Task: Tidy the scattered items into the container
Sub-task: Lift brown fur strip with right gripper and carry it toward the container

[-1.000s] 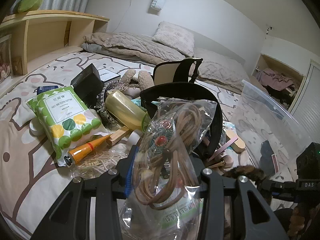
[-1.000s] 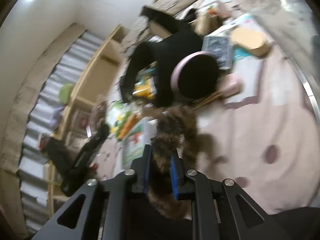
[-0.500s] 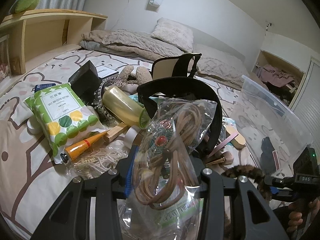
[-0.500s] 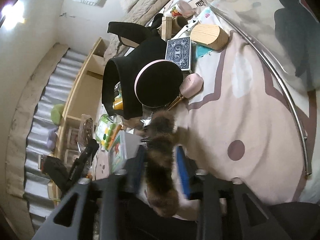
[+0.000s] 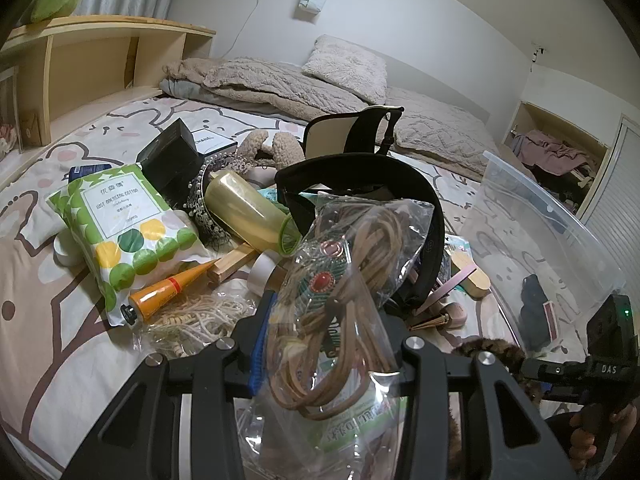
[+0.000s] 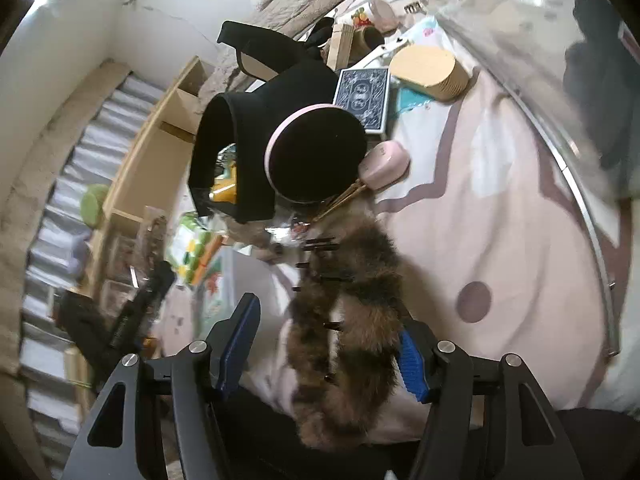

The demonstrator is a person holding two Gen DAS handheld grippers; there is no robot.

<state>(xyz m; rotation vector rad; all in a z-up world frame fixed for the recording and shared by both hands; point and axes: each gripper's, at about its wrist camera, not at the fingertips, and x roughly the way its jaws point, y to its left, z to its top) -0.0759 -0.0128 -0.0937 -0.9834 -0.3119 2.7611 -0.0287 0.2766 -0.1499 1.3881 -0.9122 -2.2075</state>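
Observation:
My left gripper [image 5: 332, 336] is shut on a clear plastic bag of brown cords [image 5: 352, 272], held up over the pile on the bed. In the right wrist view my right gripper [image 6: 324, 354] has its jaws opening. A furry brown hair claw [image 6: 348, 300] lies on the bedsheet between them; the left pad stands clear of it and the right pad is at the fur's edge. The same claw [image 5: 492, 350] shows at the lower right of the left wrist view. The clear plastic container [image 5: 552, 232] stands to the right, its rim [image 6: 580, 160] close by.
The pile holds a green-dotted cotton pack [image 5: 120, 232], an orange tube [image 5: 168, 292], a gold bottle [image 5: 244, 212], a black box [image 5: 172, 160] and a black bag [image 5: 368, 168]. A card deck [image 6: 362, 98], a round wooden box [image 6: 428, 72] and a pink-rimmed round mirror [image 6: 316, 152] lie beyond the claw.
The right gripper's jaws have spread apart from being shut on the furry claw, which now rests on the sheet. The left gripper and its bag have stayed put.

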